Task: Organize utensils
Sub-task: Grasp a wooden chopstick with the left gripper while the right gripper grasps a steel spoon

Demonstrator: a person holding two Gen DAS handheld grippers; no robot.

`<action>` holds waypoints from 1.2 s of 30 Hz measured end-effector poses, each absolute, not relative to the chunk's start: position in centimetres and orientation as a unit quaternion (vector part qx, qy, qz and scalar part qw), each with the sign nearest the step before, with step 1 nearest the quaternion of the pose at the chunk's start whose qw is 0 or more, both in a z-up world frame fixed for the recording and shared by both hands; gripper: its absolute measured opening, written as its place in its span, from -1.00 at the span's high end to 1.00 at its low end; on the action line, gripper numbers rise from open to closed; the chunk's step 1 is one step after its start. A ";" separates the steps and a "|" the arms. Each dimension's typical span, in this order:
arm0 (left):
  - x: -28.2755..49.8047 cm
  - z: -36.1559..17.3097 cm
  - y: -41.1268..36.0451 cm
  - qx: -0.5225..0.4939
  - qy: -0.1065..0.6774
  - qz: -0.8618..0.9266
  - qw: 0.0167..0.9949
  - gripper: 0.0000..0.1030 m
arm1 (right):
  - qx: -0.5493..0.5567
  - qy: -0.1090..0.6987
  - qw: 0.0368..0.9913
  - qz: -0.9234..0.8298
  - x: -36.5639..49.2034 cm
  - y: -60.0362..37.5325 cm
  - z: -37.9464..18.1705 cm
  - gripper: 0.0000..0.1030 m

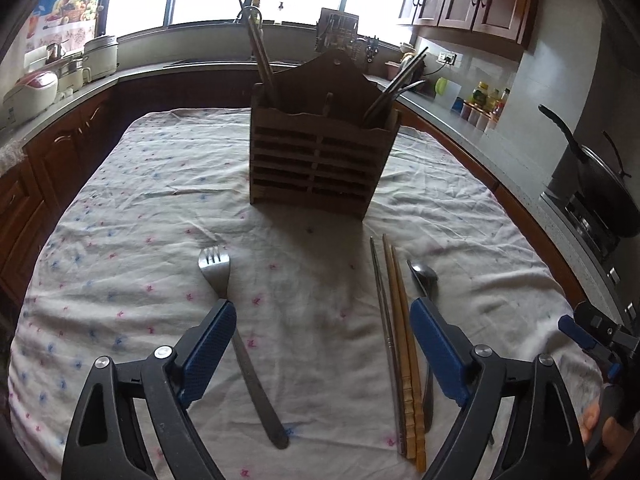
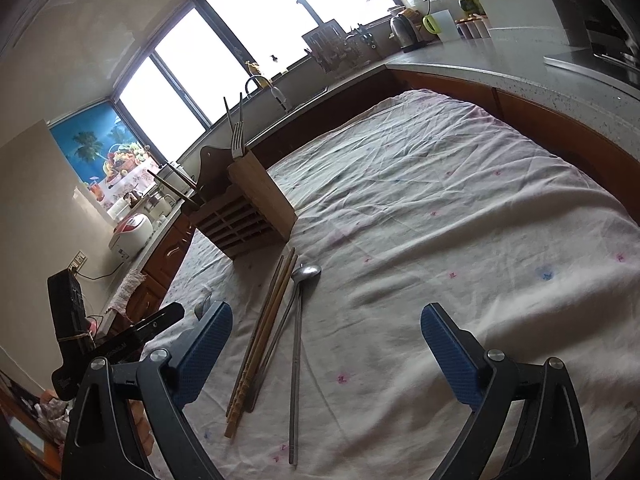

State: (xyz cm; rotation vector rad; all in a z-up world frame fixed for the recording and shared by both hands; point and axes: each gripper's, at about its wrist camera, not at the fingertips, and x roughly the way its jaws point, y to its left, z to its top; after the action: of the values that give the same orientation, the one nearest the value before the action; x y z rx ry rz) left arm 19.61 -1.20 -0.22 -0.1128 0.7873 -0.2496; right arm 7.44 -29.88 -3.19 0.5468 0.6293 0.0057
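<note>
Your bench (image 1: 120, 200) is draped in a creased white cloth (image 2: 460, 200) dotted with small pink and blue flowers. Toward its far end stands the wooden caddy (image 1: 320, 160), a boxy holder with a slatted front and a scalloped, peaked back board; thin sticks lean out of its left compartment and metal handles out of its right. From your right camera, a steel fork stands tines-up in its near end.

Loose on the cloth in front of the caddy lie a flat steel fork (image 1: 228, 300), tines toward the caddy, and to the right a cluster: a slim metal chopstick (image 1: 382, 300), two tan wooden chopsticks (image 1: 400, 320) with ridged ends, and a steel spoon (image 1: 424, 276) with a rounded bowl.

Your left gripper (image 1: 322, 312) has its black arms and blue textured pads spread apart, holding nothing; the fork's handle passes just by the left pad and the chopsticks lie just inside the right pad. Your right gripper (image 2: 326, 316) also stands wide with only cloth between the pads; the chopsticks sit just beside its left pad.
</note>
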 end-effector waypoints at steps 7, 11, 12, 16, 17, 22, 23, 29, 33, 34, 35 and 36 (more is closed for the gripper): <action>22.7 -1.2 -4.8 -0.025 0.405 -0.179 0.896 0.22 | 0.267 0.319 0.909 -0.005 8.2 -30.6 -3.7 -0.40; 25.3 -1.9 -6.6 -0.013 0.420 -0.200 0.885 0.32 | 0.270 0.323 0.907 -0.011 8.6 -31.1 -4.0 -0.39; 26.0 -2.2 -7.2 -0.006 0.424 -0.202 0.883 0.40 | 0.272 0.324 0.906 -0.012 8.7 -31.2 -4.1 -0.39; 28.9 -3.5 -9.0 0.014 0.441 -0.209 0.873 0.66 | 0.276 0.330 0.903 -0.010 9.3 -31.4 -4.5 -0.36; 29.7 -4.1 -9.4 0.022 0.447 -0.209 0.869 0.72 | 0.277 0.331 0.902 -0.009 9.4 -31.4 -4.5 -0.36; 31.7 -6.7 -11.1 0.051 0.466 -0.207 0.859 0.86 | 0.278 0.338 0.899 -0.003 10.4 -31.2 -4.8 -0.36; 31.8 -6.9 -11.1 0.052 0.469 -0.210 0.857 0.85 | 0.278 0.340 0.899 -0.001 10.7 -31.1 -4.8 -0.36; 30.0 -7.4 -9.0 0.063 0.475 -0.207 0.853 0.83 | 0.272 0.347 0.897 0.018 12.3 -29.9 -4.9 -0.26; 28.5 -7.4 -6.3 0.052 0.484 -0.187 0.853 0.81 | 0.265 0.362 0.893 0.038 13.8 -28.2 -5.4 -0.15; 28.3 -7.4 -5.8 0.048 0.486 -0.182 0.853 0.81 | 0.261 0.368 0.891 0.043 14.3 -27.7 -5.6 -0.13; 28.2 -7.4 -5.5 0.043 0.487 -0.180 0.854 0.81 | 0.257 0.374 0.890 0.045 14.7 -27.3 -5.9 -0.07; 28.1 -7.4 -5.3 0.036 0.487 -0.182 0.853 0.81 | 0.254 0.381 0.888 0.049 15.2 -26.8 -6.1 -0.01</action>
State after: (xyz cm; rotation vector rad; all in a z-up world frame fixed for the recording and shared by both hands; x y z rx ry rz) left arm 28.08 -5.34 -7.39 0.0760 1.0251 -0.3834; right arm 15.17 -26.84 -6.10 0.5284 0.7909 0.1010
